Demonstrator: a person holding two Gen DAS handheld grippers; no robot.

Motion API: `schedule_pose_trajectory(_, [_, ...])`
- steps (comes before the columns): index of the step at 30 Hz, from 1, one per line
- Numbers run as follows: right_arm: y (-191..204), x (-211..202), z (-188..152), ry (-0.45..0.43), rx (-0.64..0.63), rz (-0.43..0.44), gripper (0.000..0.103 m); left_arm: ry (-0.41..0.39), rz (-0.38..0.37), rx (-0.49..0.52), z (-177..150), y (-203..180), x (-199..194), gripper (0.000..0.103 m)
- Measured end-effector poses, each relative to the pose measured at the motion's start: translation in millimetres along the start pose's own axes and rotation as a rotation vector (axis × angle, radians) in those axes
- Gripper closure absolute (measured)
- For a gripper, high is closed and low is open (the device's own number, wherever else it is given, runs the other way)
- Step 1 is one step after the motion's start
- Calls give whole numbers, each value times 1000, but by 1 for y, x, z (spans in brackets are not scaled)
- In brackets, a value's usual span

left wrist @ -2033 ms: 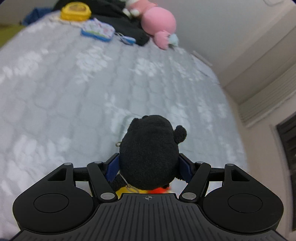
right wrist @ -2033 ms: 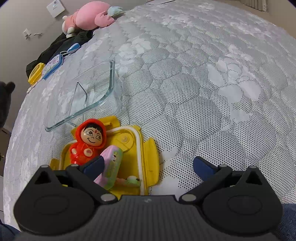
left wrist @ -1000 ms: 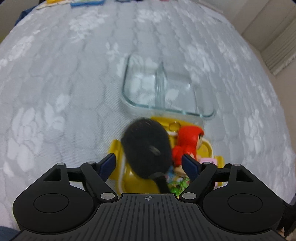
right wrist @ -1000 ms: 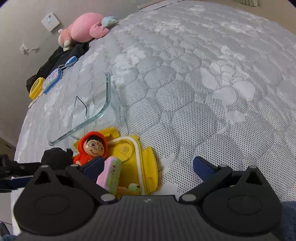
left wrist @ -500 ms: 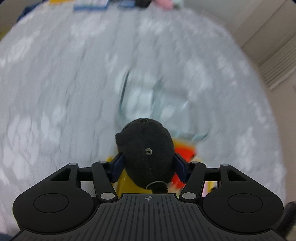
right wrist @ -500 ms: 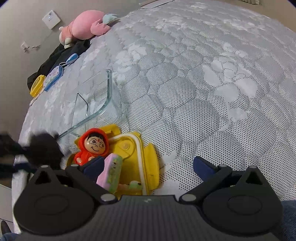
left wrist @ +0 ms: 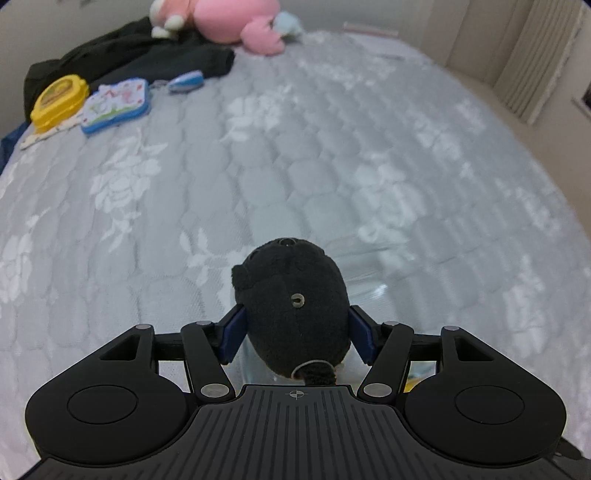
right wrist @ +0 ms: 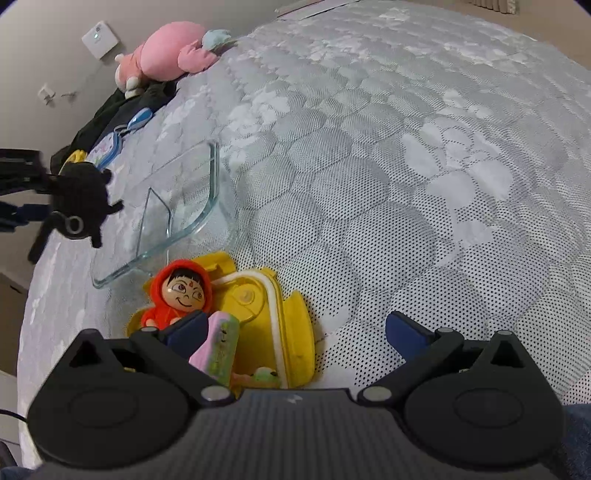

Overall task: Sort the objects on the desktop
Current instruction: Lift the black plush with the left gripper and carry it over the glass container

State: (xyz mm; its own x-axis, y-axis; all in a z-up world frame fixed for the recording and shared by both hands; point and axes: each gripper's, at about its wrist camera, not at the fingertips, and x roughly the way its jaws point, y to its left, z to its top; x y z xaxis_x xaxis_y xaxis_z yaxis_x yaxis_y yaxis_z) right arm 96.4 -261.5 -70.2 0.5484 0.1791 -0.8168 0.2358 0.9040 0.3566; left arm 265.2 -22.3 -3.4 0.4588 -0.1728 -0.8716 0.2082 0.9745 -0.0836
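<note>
My left gripper is shut on a black plush toy and holds it in the air above the clear glass divided dish. The right wrist view shows the same plush hanging over the left end of the glass dish. My right gripper is open and empty, low over a yellow lid. On that lid lie a red-hooded doll and a pink and green toy.
At the far end of the grey quilted mattress lie a pink plush, black clothing, a yellow box, a blue-edged pouch and a small blue item. A wall stands on the right.
My left gripper opened over the yellow lid, closed on the black plush again, then lifted it and carried it over the glass dish. My right gripper stayed open and nearly still.
</note>
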Motion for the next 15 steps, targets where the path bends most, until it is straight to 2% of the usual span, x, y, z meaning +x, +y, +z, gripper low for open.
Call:
schedule_pose_trajectory(7, [-2, 11, 3, 33, 19, 12, 0, 53, 13, 12, 0, 7, 31, 39])
schedule_pose_trajectory(11, [-3, 11, 4, 24, 25, 14, 0, 77, 7, 114, 0, 1, 45, 38])
schedule_pose_trajectory(15, [0, 2, 5, -51, 5, 25, 0, 88, 21, 257, -1, -6, 54, 36])
